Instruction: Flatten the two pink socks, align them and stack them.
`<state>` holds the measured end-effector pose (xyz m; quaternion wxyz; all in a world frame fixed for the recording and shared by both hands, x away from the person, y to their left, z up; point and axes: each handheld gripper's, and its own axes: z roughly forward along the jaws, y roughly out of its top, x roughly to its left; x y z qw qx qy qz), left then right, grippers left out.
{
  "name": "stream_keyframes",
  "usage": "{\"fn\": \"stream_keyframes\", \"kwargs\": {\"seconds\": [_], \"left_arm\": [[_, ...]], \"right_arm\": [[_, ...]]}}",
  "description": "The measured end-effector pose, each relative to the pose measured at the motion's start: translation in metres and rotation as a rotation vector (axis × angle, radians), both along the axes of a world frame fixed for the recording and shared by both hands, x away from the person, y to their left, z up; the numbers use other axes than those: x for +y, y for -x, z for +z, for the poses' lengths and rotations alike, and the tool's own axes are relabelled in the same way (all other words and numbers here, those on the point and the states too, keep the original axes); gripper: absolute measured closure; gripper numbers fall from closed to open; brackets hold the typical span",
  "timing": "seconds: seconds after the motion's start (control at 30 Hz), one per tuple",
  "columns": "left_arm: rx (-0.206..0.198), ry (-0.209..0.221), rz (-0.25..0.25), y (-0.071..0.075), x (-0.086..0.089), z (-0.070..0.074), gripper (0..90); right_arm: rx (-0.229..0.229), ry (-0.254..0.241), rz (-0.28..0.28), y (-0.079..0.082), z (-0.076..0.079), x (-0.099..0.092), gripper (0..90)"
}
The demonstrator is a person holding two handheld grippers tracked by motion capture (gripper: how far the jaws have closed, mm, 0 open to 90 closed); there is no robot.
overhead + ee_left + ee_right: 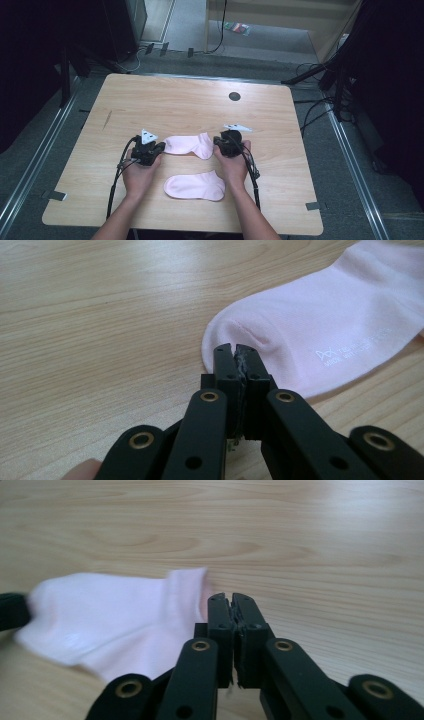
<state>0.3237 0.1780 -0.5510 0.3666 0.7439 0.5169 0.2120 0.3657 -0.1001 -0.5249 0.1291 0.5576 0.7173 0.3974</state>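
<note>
Two forearms reaching forward, left hand-held gripper (161,147) and right hand-held gripper (217,141) both closed, flanking far pink sock (190,145)

Bright table, dark surroundings; right gripper view motion-blurred.

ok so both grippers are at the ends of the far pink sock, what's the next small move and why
Probably lift both ends a little together. The left gripper is shut at the toe of the far pink sock, and the right gripper is shut beside its cuff, though whether fabric is actually pinched I cannot tell. A small lift would test both grips before carrying it toward the near pink sock.
</note>
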Motion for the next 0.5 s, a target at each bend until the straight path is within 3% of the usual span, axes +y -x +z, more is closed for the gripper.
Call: {"fn": "stream_keyframes", "kwargs": {"seconds": [0.03,0.1,0.2,0.27,0.33,0.43,0.5], "left_arm": [[-0.001,-0.001,0.000,0.000,0.000,0.000,90.0],[-0.001,-0.004,-0.002,0.000,0.000,0.000,90.0],[-0.004,-0.006,-0.001,0.000,-0.001,0.000,90.0],[-0.001,-0.005,-0.002,0.000,-0.001,0.000,90.0],[-0.001,-0.003,-0.002,0.000,0.000,0.000,90.0],[0.001,-0.002,-0.003,0.000,0.000,0.000,90.0],[0.000,-0.006,-0.003,0.000,0.000,0.000,90.0]], "right_arm": [[0.010,0.002,-0.042,-0.001,-0.001,-0.004,86.3],[-0.007,-0.004,-0.072,-0.001,-0.001,-0.012,84.1],[-0.036,-0.020,-0.047,0.001,0.002,-0.012,81.9],[-0.077,-0.019,0.026,0.004,0.005,-0.005,75.9],[-0.068,0.009,0.063,0.004,0.002,0.001,69.8],[-0.044,0.056,0.071,0.002,-0.006,0.007,54.8],[-0.036,0.081,0.061,0.002,-0.009,0.008,50.1]]}}
